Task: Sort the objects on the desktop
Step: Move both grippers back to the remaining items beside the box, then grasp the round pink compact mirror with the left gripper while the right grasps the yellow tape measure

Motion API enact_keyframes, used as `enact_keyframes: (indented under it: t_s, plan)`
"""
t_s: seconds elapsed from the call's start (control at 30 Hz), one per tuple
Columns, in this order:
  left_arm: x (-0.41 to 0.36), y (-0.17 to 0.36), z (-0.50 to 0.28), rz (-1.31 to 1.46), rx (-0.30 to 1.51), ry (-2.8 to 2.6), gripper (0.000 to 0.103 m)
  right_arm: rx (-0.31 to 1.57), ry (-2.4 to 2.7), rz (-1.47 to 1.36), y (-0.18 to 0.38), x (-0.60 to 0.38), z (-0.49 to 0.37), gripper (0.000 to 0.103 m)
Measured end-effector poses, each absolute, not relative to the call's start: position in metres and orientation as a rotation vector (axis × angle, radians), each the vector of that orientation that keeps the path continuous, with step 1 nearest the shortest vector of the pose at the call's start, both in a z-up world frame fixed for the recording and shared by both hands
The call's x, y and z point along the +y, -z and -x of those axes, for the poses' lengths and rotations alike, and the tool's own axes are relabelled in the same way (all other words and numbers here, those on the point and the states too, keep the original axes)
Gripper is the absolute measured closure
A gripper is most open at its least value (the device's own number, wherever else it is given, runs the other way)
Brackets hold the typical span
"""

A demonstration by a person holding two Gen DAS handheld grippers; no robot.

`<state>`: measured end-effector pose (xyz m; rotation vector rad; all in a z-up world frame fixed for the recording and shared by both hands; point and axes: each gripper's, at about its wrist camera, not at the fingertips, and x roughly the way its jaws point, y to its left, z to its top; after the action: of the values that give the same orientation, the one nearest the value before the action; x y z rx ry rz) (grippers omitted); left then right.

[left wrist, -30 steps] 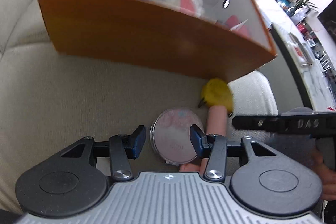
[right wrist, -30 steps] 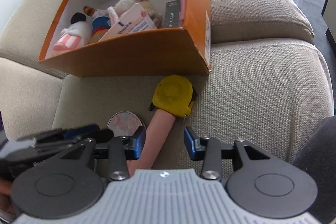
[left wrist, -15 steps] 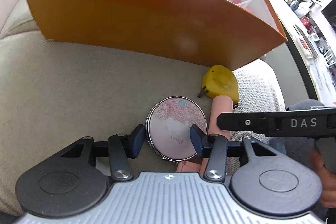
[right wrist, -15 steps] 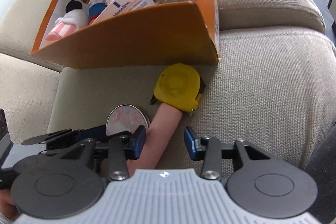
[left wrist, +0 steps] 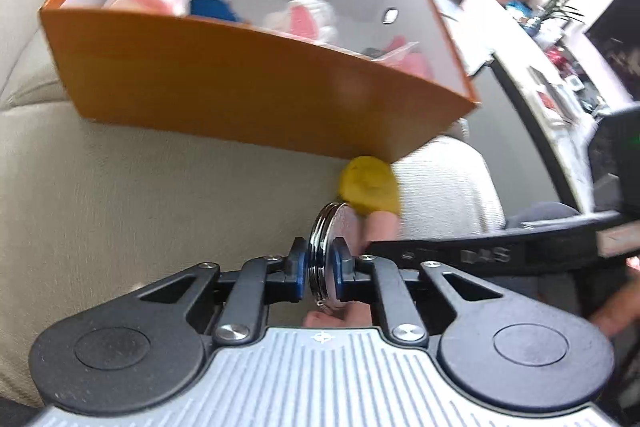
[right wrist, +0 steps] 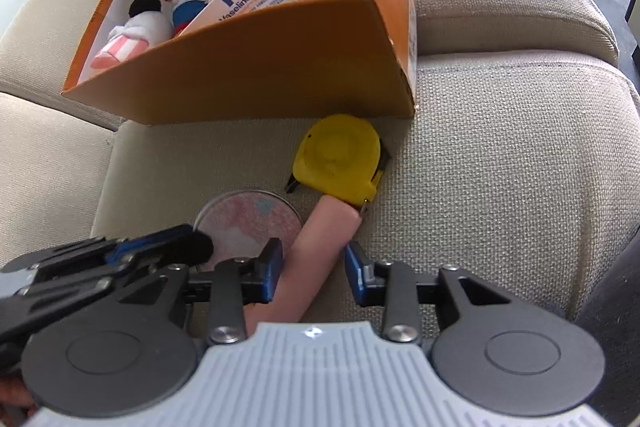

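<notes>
Left wrist: round metal-rimmed compact clamped edge-on; woven cushion

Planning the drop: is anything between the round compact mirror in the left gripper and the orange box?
Nothing visible. The left gripper holds the round pink compact mirror on edge; only bare beige sofa cushion lies before the open orange cardboard box.

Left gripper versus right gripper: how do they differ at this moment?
The left gripper is shut on the round compact mirror, gripping it edge-on; the right gripper is open. The left has its object clamped between the pads, while the right only straddles the pink tube, which lies on the sofa cushion. Both point toward the orange box.
</notes>
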<state>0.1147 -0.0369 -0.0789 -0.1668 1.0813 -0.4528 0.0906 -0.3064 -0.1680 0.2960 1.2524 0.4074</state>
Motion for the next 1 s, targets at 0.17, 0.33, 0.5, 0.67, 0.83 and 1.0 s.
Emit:
enact_keyframes:
  t_s: [0.17, 0.33, 0.5, 0.67, 0.83, 1.0]
  plan:
    - [-0.047, 0.077, -0.116, 0.16, 1.083, 0.468, 0.088, 1.255, -0.412, -0.322, 0.17, -0.312, -0.09, 0.066]
    - [-0.059, 0.087, -0.12, 0.166, 1.114, 0.48, 0.085, 1.257, -0.418, -0.319, 0.17, -0.315, -0.089, 0.065]
    - [-0.059, 0.094, -0.12, 0.182, 1.108, 0.458, 0.085, 1.241, -0.413, -0.332, 0.166, -0.323, -0.091, 0.065]
    - [-0.05, 0.089, -0.119, 0.216, 1.091, 0.434, 0.088, 1.192, -0.356, -0.383, 0.159, -0.343, -0.106, 0.065]
    - [-0.036, 0.079, -0.117, 0.203, 1.054, 0.366, 0.088, 1.217, -0.346, -0.407, 0.172, -0.343, -0.129, 0.058]
    - [-0.015, 0.075, -0.115, 0.221, 1.045, 0.289, 0.088, 1.221, -0.365, -0.401, 0.179, -0.335, -0.136, 0.05]
